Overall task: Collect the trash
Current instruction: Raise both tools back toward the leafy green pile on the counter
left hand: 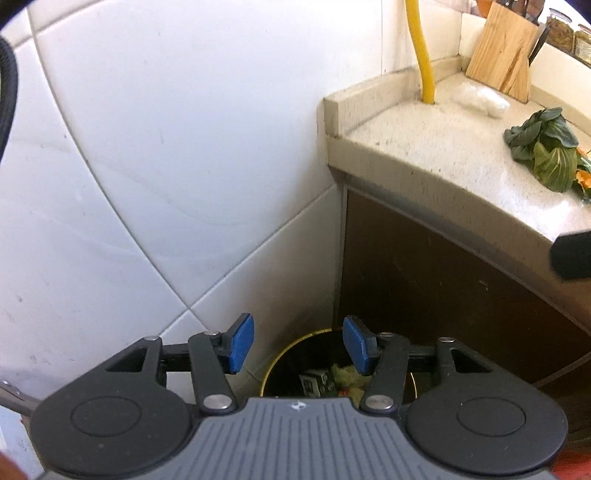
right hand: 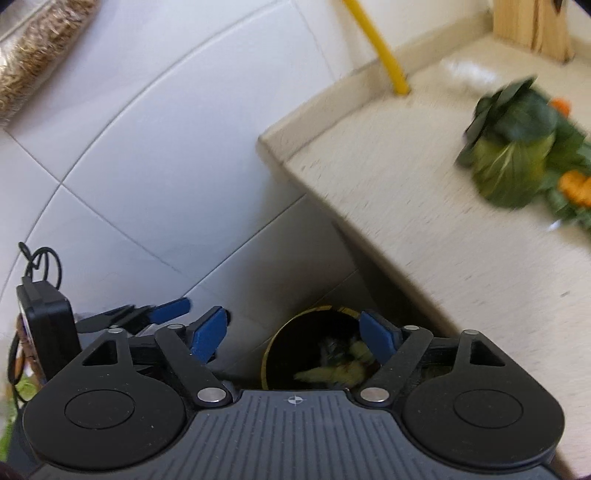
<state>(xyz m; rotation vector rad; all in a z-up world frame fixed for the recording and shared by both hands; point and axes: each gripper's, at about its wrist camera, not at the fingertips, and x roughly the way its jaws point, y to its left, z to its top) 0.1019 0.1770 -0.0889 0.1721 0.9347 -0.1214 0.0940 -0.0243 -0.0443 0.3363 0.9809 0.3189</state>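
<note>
A round black trash bin (left hand: 295, 354) with a yellow rim stands on the floor in the corner where the white tiled wall (left hand: 155, 155) meets the dark cabinet front (left hand: 443, 288). Inside it lie pale yellow-green vegetable scraps (right hand: 343, 369) and a small printed packet (left hand: 314, 380). More trash waits on the beige countertop (left hand: 424, 147) up on the right: a heap of dark green leaves (left hand: 546, 147) with orange peel pieces (right hand: 576, 188) at its right edge, and a crumpled clear plastic bag (left hand: 480, 98) farther back.

The left gripper (left hand: 297, 347) hangs above the bin with its blue-padded jaws spread wide and nothing between them. The right gripper (right hand: 295, 339) is also over the bin, its jaws parted just as widely and empty; its view is blurred. In the right wrist view the left gripper's blue fingertips (right hand: 170, 310) show just to the left of it, close beside it.

Farther out on the counter, a yellow hose (left hand: 421, 55) rises from the surface near the wall, and a wooden knife block (left hand: 502, 51) stands in the far corner with jars (left hand: 561, 29) to its right. A clear bag of brownish dry material (right hand: 40, 48) shows at the top left of the right wrist view.
</note>
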